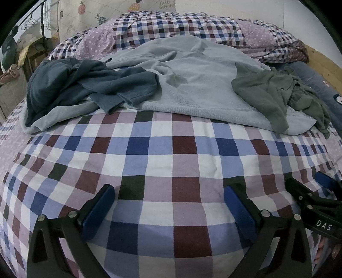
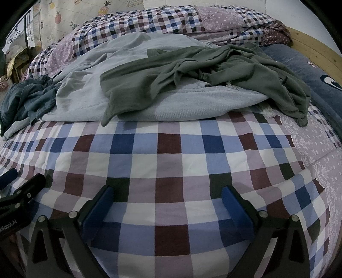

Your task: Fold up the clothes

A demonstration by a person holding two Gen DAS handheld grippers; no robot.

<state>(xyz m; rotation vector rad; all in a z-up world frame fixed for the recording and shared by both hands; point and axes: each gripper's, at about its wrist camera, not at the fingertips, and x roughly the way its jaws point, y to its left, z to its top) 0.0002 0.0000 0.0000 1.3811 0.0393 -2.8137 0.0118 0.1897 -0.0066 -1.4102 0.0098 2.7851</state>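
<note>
Three garments lie in a heap across the far half of the checked bed sheet (image 1: 162,158). A large light blue-grey sweatshirt (image 1: 192,85) (image 2: 85,94) is at the bottom. A dark teal top (image 1: 85,85) (image 2: 23,98) is crumpled on its left end. An olive-grey top (image 1: 275,96) (image 2: 192,72) is draped over its right end. My left gripper (image 1: 168,205) is open above bare sheet, well short of the clothes, with nothing between its blue pads (image 1: 100,209). My right gripper (image 2: 166,205) is open too, just beside it, also over bare sheet (image 2: 171,154).
A rolled checked and dotted quilt (image 1: 181,27) lies behind the clothes. A dark blue pillow (image 2: 310,72) and a wooden bed frame (image 2: 316,42) are at the right. A pineapple-print curtain (image 1: 89,15) and a metal rack (image 1: 42,21) stand at the far left.
</note>
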